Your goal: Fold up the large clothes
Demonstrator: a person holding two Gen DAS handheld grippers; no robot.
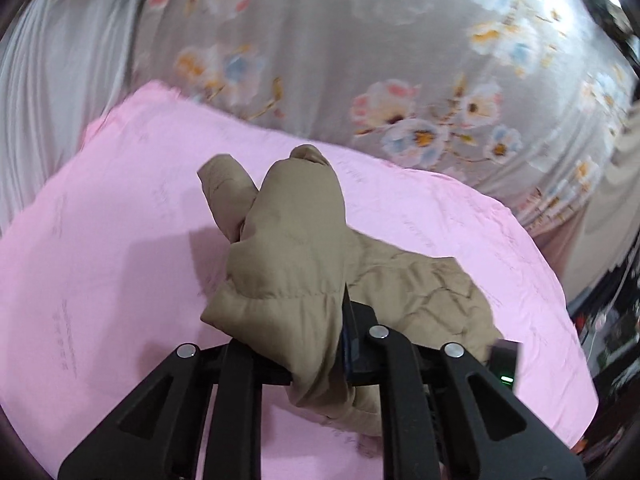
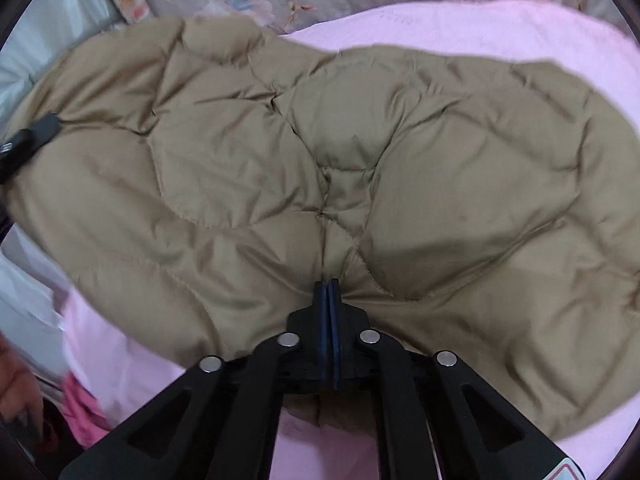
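Observation:
A tan quilted puffer jacket [image 2: 320, 152] lies spread over a pink sheet [image 2: 480, 24] on the bed. My right gripper [image 2: 330, 286] is shut on a pinch of the jacket's near edge. My left gripper [image 1: 340, 320] is shut on another part of the jacket [image 1: 288, 248], which bulges up over the fingers and hides the left one. In the right wrist view the other gripper [image 2: 28, 140] shows at the jacket's far left edge.
A grey floral bedspread [image 1: 360, 40] lies beyond the pink sheet [image 1: 100, 240]. White fabric [image 1: 52, 80] is at the left. A person's hand [image 2: 16, 388] and pink cloth [image 2: 84, 412] sit at lower left. Dark clutter [image 1: 612, 340] lies past the bed's right edge.

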